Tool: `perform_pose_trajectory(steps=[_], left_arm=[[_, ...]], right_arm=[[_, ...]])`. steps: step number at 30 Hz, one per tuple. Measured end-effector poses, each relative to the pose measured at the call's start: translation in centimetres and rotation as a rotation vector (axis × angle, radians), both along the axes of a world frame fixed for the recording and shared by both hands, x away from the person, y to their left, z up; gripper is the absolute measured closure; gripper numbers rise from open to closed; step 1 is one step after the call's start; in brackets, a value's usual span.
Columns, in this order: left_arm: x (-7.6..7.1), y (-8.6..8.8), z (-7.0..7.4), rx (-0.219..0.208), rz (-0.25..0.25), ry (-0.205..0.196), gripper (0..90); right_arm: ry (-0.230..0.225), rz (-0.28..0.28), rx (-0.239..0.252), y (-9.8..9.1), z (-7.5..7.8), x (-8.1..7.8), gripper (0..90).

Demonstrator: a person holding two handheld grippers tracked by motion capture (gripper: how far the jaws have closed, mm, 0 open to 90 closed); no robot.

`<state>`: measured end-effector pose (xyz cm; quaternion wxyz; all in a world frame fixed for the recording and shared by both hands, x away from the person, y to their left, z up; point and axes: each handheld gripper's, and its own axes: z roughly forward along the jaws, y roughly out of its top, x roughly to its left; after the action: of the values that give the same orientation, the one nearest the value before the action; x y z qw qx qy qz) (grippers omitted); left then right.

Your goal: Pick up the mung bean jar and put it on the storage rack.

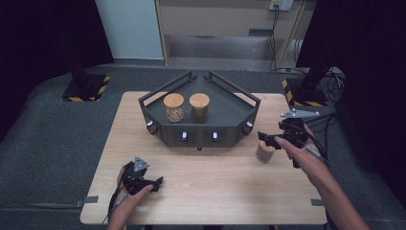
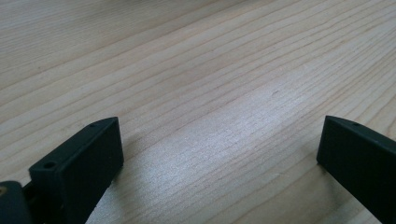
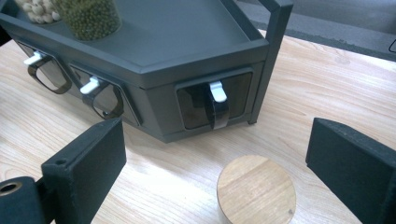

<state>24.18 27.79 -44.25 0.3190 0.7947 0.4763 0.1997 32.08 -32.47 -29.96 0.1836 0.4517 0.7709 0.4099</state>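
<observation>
right gripper (image 3: 217,154) jaws apart, hovering over the wood-lidded jar (image 3: 256,190) lower centre of frame, lined up to grab it. left gripper (image 2: 219,154) jaws apart, parked on table (image 2: 196,70).

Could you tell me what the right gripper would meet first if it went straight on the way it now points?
Probably the round wooden lid of the small glass jar: the right gripper stands open above it, pointing down; depth is unclear.
</observation>
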Motion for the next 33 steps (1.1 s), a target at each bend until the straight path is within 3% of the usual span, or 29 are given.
perform_pose_trajectory(steps=[18,33], left_arm=[[0.0,0.0,0.0,0.000,0.000,0.000,0.0],[0.0,0.0,0.0,0.000,0.000,0.000,0.0]], right_arm=[[-0.002,-0.029,-0.049,-0.8,-1.7,-0.7,4.1],[0.021,-0.048,-0.058,-1.7,-3.6,-1.5,4.0]])
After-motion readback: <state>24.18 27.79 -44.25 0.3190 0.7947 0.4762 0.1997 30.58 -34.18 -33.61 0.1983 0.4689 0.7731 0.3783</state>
